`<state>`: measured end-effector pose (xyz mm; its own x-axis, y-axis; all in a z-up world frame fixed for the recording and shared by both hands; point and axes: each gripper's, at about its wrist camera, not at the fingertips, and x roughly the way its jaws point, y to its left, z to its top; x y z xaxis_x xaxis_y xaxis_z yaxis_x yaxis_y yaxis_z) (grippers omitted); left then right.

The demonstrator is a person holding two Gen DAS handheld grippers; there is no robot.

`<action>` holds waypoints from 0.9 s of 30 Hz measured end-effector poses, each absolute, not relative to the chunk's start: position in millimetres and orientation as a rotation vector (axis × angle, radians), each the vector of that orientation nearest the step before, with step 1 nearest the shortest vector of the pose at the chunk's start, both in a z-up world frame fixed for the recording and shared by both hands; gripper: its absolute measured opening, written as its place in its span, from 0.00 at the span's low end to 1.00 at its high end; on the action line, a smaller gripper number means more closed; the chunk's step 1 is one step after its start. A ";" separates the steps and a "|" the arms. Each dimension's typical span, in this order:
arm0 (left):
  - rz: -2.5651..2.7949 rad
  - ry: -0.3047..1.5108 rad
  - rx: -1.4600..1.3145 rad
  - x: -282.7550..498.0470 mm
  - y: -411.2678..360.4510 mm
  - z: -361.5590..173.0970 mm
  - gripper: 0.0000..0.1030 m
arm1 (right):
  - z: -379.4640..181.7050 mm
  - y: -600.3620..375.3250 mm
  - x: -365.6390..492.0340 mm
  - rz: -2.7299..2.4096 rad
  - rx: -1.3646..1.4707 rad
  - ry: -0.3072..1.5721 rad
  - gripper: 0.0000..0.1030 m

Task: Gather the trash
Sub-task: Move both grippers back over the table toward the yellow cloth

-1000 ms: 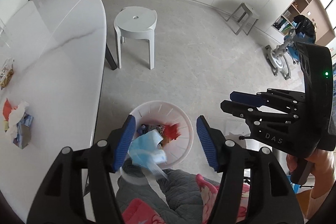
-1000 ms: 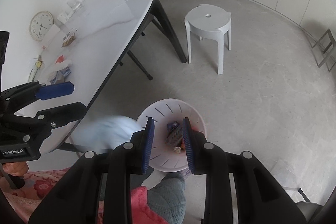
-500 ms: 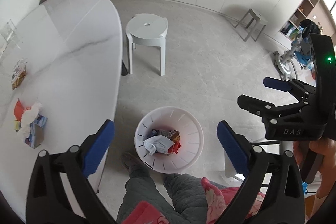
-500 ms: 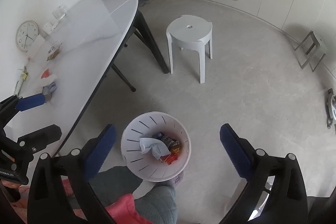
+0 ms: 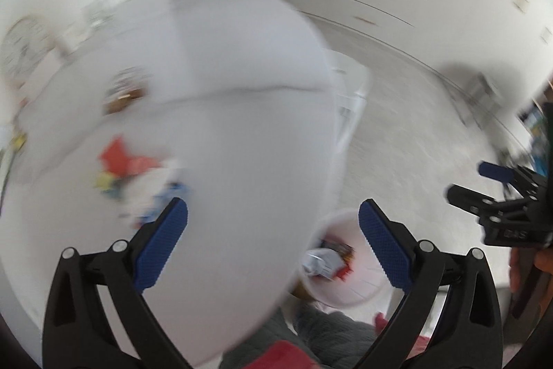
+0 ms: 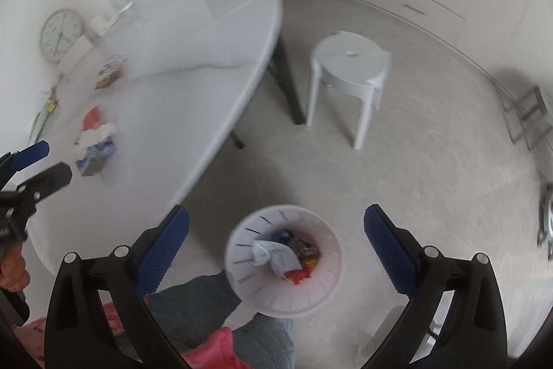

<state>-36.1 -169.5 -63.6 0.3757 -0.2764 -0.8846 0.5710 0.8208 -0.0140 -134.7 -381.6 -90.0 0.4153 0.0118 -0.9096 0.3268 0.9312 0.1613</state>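
Returning for more trash: my left hand-held gripper (image 5: 273,244) and right hand-held gripper (image 6: 276,248), jaws just opened, stand wide and empty; next I must reach the crumpled red-and-white wrappers (image 6: 95,135) on the white oval worktop (image 6: 193,57), left of frame.

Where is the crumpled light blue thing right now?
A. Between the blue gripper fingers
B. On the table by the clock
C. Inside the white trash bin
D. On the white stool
C: the crumpled blue piece lies inside the white bin on the floor, among colourful wrappers.
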 end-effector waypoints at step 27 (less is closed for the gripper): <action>-0.411 1.156 0.112 139.4 7.1 -160.2 0.86 | -111.6 -208.3 88.3 0.208 0.162 1.204 0.97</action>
<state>139.4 7.1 -160.2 0.3376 -0.2576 -0.9053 0.3716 0.9202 -0.1232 88.3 -208.3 -111.7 0.3434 0.2449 -0.9067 -0.0737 0.9695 0.2339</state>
